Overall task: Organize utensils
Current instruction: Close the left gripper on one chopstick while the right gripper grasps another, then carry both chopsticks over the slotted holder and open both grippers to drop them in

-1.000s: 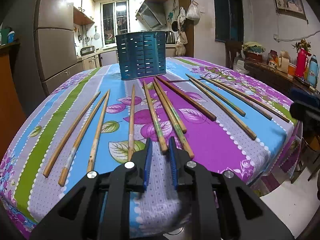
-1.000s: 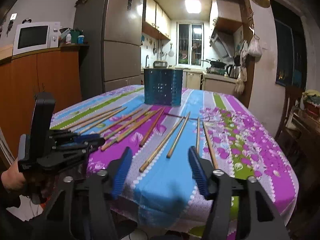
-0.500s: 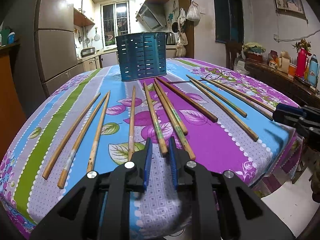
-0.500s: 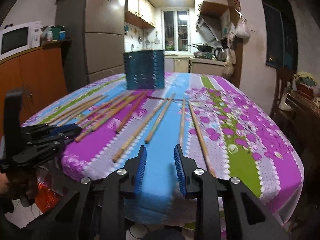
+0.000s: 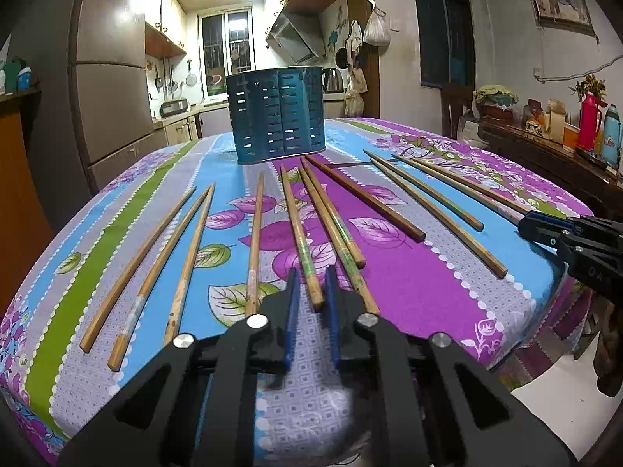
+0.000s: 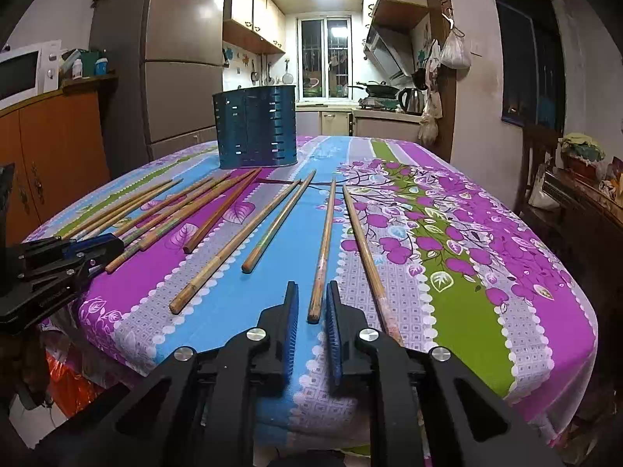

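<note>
A: Gripper status?

B: My left gripper (image 5: 311, 303) and right gripper (image 6: 312, 311) are each parted narrowly, grasping nothing.

A: Handling?

B: Chopsticks (image 6: 321, 253) lie flat on the worktop (image 6: 467, 323) at 12 o'clock: probably light, stiff, roll-prone. Grasp the thick near end. Holder (image 6: 255, 128) stands beyond.

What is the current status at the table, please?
Left claw open, a chopstick end between its fingers, ungripped. Right claw open around another chopstick. All chopsticks flat on the tablecloth; blue holder beyond. Path clear.
</note>
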Action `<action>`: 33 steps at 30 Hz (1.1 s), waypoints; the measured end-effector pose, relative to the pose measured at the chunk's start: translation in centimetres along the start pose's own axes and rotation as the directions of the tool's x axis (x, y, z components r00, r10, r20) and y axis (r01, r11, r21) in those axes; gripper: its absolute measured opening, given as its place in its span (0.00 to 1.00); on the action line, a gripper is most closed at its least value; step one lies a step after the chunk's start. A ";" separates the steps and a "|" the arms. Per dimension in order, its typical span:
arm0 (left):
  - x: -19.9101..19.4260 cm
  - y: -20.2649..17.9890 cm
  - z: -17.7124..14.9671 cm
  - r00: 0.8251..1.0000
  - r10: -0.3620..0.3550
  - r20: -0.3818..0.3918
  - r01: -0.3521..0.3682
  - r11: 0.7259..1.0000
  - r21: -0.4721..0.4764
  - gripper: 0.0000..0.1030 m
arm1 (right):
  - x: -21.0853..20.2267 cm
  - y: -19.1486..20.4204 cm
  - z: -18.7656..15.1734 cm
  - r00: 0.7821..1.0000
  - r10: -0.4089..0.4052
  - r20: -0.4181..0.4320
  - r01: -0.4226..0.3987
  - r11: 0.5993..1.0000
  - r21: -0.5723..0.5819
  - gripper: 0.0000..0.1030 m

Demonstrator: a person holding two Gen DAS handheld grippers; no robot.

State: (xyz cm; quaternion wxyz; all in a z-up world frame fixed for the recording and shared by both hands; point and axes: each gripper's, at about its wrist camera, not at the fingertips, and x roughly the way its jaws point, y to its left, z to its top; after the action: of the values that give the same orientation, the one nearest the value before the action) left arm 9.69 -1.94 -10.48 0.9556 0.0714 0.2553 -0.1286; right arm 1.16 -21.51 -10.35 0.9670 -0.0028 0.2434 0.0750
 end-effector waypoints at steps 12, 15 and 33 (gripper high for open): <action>-0.5 0.0 -0.1 0.999 0.015 0.031 -0.015 1.000 -0.012 0.06 | -1.3 -0.7 0.6 0.997 -0.023 0.070 0.020 0.999 0.036 0.07; -1.4 0.0 0.5 0.998 0.016 0.060 -0.015 1.000 -0.013 0.06 | -2.4 -0.8 1.5 0.994 -0.025 0.105 0.022 0.999 0.023 0.07; -5.7 0.1 13.6 0.931 0.004 0.366 -0.024 0.998 0.051 0.05 | -7.1 -0.1 15.5 0.942 0.065 0.329 0.005 0.978 -0.207 0.07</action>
State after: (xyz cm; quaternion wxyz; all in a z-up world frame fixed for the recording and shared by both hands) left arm 11.33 -3.42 4.10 0.9850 0.0740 0.0690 -0.1397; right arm 2.28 -21.99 6.64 0.9875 -0.0856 0.0671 0.1138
